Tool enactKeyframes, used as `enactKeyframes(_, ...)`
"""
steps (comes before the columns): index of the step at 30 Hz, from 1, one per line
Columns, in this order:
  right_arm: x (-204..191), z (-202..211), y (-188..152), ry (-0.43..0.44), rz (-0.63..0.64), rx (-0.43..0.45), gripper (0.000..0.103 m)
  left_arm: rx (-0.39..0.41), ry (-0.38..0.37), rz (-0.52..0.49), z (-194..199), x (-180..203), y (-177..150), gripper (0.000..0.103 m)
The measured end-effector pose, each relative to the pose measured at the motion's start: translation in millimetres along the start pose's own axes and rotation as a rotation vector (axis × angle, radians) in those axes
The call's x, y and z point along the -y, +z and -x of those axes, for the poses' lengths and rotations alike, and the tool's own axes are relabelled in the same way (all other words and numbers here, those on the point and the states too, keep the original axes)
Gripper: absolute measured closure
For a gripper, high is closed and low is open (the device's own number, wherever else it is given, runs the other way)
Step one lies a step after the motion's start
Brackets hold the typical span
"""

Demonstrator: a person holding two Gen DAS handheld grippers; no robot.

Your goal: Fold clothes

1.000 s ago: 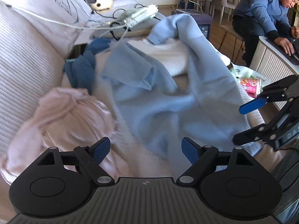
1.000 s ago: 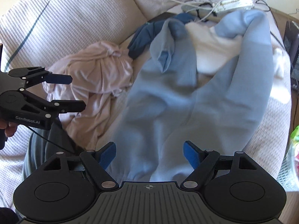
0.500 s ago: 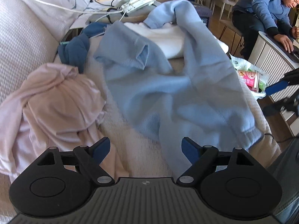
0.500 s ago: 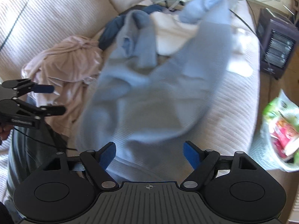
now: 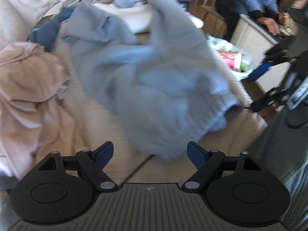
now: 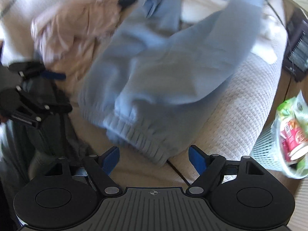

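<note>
A light blue sweatshirt [image 5: 150,73] lies spread and rumpled on the beige sofa seat [image 5: 107,123]; its ribbed hem [image 6: 146,134] points toward me. My left gripper [image 5: 149,154] is open just short of the hem's near edge, nothing between its fingers. My right gripper [image 6: 154,157] is open too, directly in front of the ribbed hem. In the left wrist view the right gripper [image 5: 269,84] shows at the right edge, open. In the right wrist view the left gripper [image 6: 48,92] shows at the left, open. Both views are motion-blurred.
A pink garment [image 5: 28,88] is heaped left of the sweatshirt. A dark blue garment [image 5: 46,32] and a white one [image 5: 138,19] lie farther back, with cables behind. A person [image 5: 256,2] sits at the far right. A mesh bin [image 6: 284,138] with packets stands beside the sofa.
Both grippers have dropped lower and closer to the sweatshirt's hem. The sweatshirt's lower part has bunched up toward the front. Both stay open.
</note>
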State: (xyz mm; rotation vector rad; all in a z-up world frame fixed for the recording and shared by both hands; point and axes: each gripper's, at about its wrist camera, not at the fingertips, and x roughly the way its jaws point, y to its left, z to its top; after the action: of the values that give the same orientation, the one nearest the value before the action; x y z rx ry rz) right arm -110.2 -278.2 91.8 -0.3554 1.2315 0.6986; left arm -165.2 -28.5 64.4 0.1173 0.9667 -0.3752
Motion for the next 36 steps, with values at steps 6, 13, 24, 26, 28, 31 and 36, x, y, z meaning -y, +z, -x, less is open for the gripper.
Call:
enactKeyframes(6,-13.3,-25.2,8.8,-0.067,0.093,-0.09,0.058,0.032,-0.012,-0.044,-14.9,29.3,-9.1,0.021)
enactKeyframes(13,-19.2,-52.2,14.2,-0.114,0.146,-0.186,0.066,0.071,0.099,-0.126,-51.4,36.7,-15.7,0.04)
enactKeyframes(24,-2.0,11.9,8.6,-0.145,-0.011,-0.085,0.077,0.028,0.143,-0.154,9.0,-21.4,20.0,0.103)
enactKeyframes(26,2.5,27.1,7.1,-0.102,-0.079,-0.064,0.077,0.042,0.043,-0.121,25.3,-23.0,22.5,0.103)
enactKeyframes(28,5.2,32.6,5.5,-0.116,-0.093,-0.055,0.077,0.064,-0.05,-0.079,33.0,-16.5,19.9,0.082)
enactKeyframes(31,7.9,25.8,2.9,-0.174,-0.083,-0.071,0.078,0.071,-0.108,-0.077,24.6,6.3,10.8,0.047)
enactKeyframes(36,15.6,1.8,-2.6,-0.184,-0.113,-0.135,0.075,0.005,-0.036,-0.167,-10.4,46.3,-8.3,0.045)
